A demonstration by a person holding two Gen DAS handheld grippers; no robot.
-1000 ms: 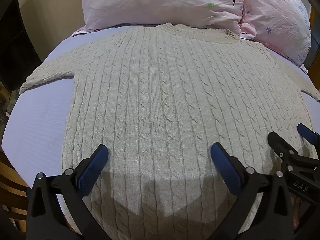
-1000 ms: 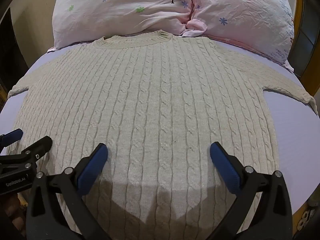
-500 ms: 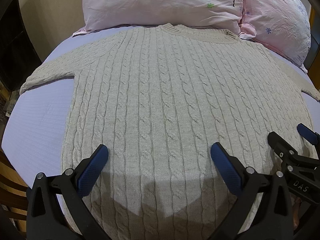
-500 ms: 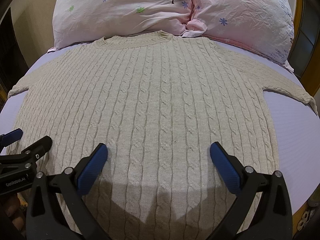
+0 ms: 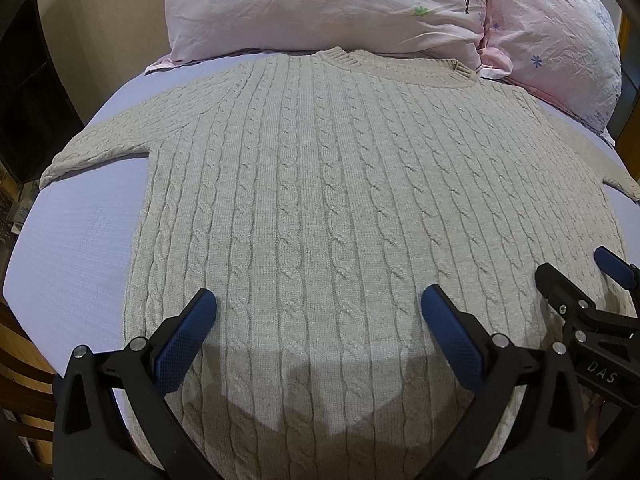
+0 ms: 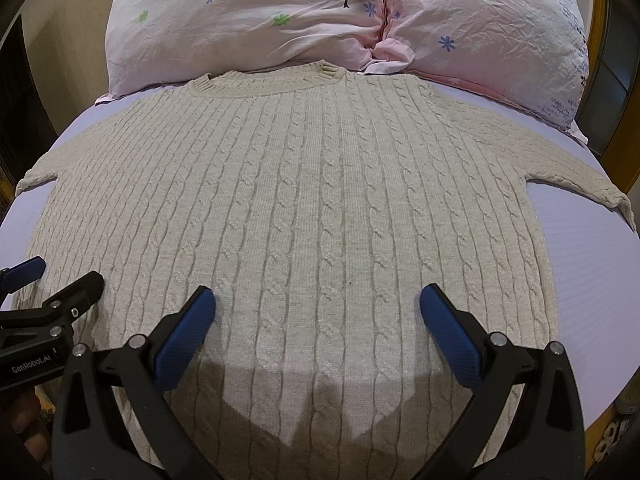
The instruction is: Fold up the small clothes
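Note:
A beige cable-knit sweater [image 5: 320,200] lies flat and face up on the bed, collar at the far end, both sleeves spread out to the sides. It also fills the right wrist view [image 6: 304,216]. My left gripper [image 5: 318,332] is open and empty, above the sweater's lower left part. My right gripper [image 6: 318,332] is open and empty, above the lower right part. Each gripper shows at the edge of the other's view: the right one [image 5: 576,280] and the left one [image 6: 60,280].
The sweater rests on a lavender sheet [image 5: 80,248], also seen in the right wrist view [image 6: 588,272]. Two pink flowered pillows [image 6: 248,20] [image 6: 500,32] lie against the collar end. A wooden chair [image 5: 24,368] stands at the bed's left edge.

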